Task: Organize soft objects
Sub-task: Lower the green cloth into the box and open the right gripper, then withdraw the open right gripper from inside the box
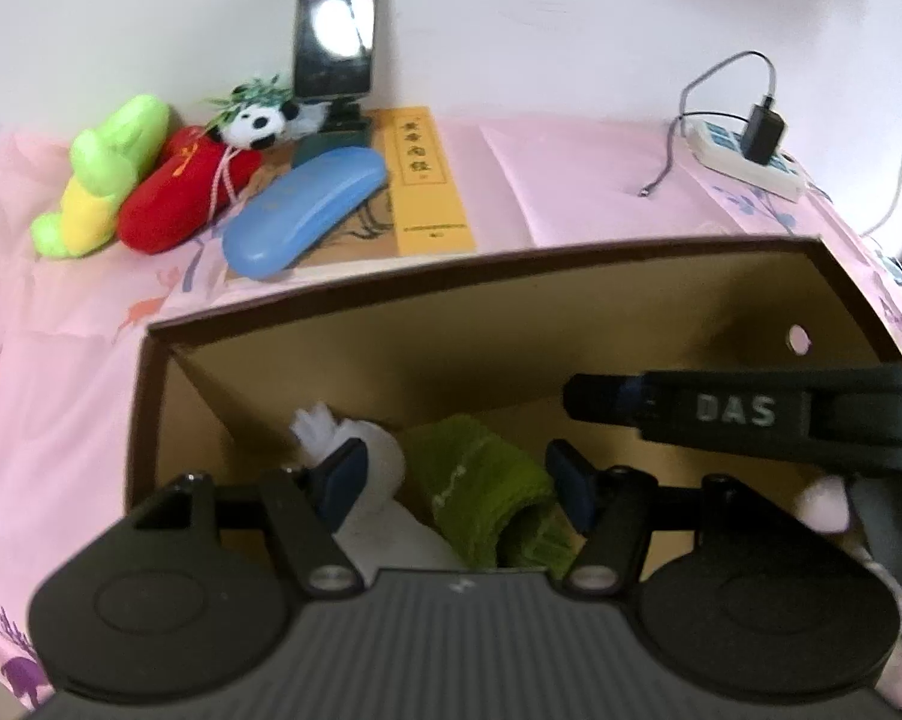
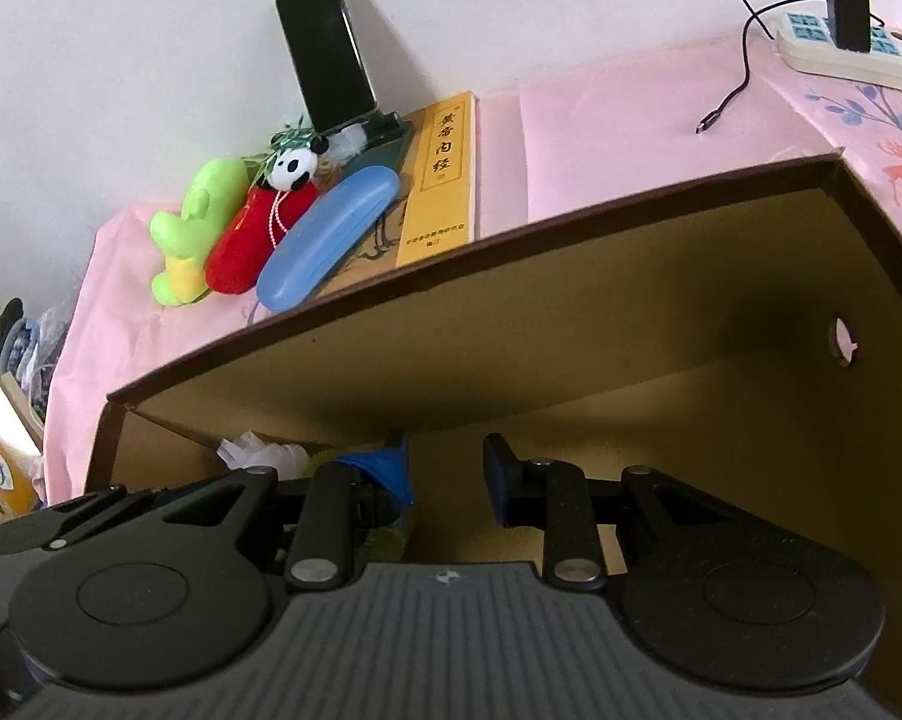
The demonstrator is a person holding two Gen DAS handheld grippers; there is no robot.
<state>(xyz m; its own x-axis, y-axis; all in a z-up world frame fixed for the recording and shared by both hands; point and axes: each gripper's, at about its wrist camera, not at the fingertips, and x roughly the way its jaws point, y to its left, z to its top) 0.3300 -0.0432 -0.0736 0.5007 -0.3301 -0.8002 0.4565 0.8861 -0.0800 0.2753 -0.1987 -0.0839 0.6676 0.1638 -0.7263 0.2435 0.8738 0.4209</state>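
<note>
Left tool [image 1: 460,474]: spread wide, pinching nothing, low inside the cardboard box [image 1: 511,282]. Between its fingers, a green knitted roll [image 1: 481,480] and a white plush [image 1: 385,462], both lying on the box floor at the left end; one pad just over the white plush, the other just beside the green roll, neither seen pressing.

Right tool [image 2: 445,462]: fingers only narrowly parted, bare cardboard showing in the gap, nothing pinched. Also inside the box, to the right of the left tool. Something pale pink [image 1: 823,507] close beneath it in the left view; impossible to say what.

So far, by the look of it: two soft things already boxed, the rest of the box floor in view bare.

Not yet gathered, well beyond the far rim of the box, in a huddle near the wall on the pink-clothed surface [image 1: 571,180]: a green-and-yellow plush [image 1: 103,174], a red plush [image 1: 181,204] touching it, and a small panda plush [image 1: 259,123] resting on the red one's far end.

Just beside these, hard things, probably no part of the job: a blue glasses case [image 1: 304,210] lying across a yellow book [image 1: 430,180], and a phone [image 1: 337,18] propped upright behind. Far right, a power strip [image 1: 745,159] with a charger plugged in.

Judged roughly under halfway, with three plush toys to fetch.
</note>
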